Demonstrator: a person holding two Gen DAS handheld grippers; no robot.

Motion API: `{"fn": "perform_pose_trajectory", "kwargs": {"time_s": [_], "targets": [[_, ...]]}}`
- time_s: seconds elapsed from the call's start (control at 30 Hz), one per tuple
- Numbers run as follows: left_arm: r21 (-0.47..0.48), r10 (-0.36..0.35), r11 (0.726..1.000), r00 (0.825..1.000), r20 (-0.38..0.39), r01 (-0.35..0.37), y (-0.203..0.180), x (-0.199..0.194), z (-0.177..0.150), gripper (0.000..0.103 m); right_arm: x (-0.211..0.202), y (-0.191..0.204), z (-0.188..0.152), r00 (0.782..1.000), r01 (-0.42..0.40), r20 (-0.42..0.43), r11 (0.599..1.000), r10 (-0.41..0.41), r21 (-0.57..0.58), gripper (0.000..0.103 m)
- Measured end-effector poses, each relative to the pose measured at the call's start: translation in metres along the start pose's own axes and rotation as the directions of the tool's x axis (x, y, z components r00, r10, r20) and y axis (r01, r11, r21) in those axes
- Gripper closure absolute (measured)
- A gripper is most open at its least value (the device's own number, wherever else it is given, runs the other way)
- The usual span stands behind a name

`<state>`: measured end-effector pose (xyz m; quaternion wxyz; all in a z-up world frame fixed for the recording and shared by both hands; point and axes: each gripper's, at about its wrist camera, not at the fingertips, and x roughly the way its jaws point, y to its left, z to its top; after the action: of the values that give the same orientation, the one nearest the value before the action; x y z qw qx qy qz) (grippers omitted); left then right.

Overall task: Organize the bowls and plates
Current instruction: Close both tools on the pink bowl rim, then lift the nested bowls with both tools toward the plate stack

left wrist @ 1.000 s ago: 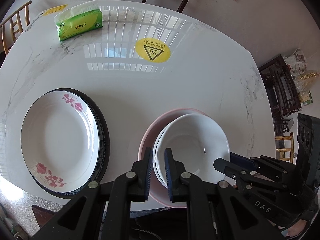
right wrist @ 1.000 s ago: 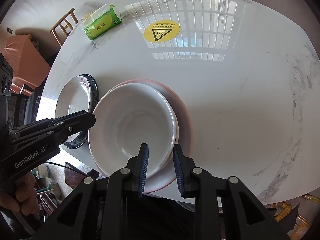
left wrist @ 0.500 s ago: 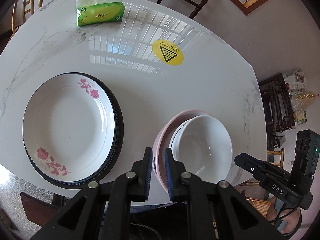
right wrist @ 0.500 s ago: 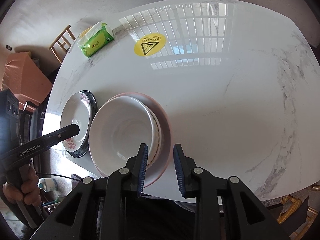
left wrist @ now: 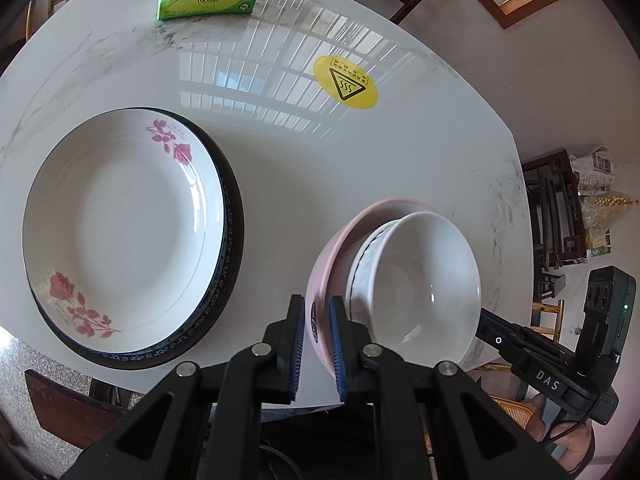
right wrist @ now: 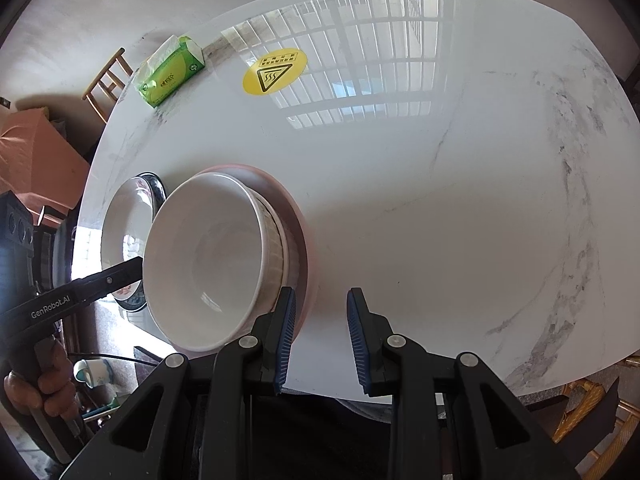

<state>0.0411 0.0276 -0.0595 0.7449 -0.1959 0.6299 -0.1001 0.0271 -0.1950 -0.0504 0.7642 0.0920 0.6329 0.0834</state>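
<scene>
Bowls that sat with their rim between the right tongs (right wrist: 320, 336) a second ago now lie off to their left, and the plate stack looms larger in the left wrist view. Farthest left on the bench (left wrist: 280, 160) rests the rose-patterned plate (left wrist: 120, 220), nested on a dark-rimmed plate (left wrist: 234, 216). Just right of them, the left tongs (left wrist: 316, 340) are clamped on the near rim of the pink bowl (left wrist: 320, 264), which carries a ribbed bowl (left wrist: 366, 264) and a plain white bowl (left wrist: 420, 280) inside it. The stack leans over to the right from that grip; whether its base touches the bench I cannot tell. Further right, the right tongs stand apart with only bare bench between them, their left finger just beside the pink rim but not on it. So the left hand alone has the bowls, and the plates lie to its left with a strip of free bench between; any shift to tidy the bowls beside the plates probably runs that way.
</scene>
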Motion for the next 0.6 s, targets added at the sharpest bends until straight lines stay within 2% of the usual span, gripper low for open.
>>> {"fn": "perform_pose_trajectory", "kwargs": {"time_s": [0.6], "targets": [[-0.003, 0.036, 0.999, 0.999, -0.035, -0.037, -0.001, 0.030, 0.002, 0.090, 0.032, 0.006, 0.006, 0.998, 0.044, -0.043, 0.999, -0.044, 0.000, 0.076]]}}
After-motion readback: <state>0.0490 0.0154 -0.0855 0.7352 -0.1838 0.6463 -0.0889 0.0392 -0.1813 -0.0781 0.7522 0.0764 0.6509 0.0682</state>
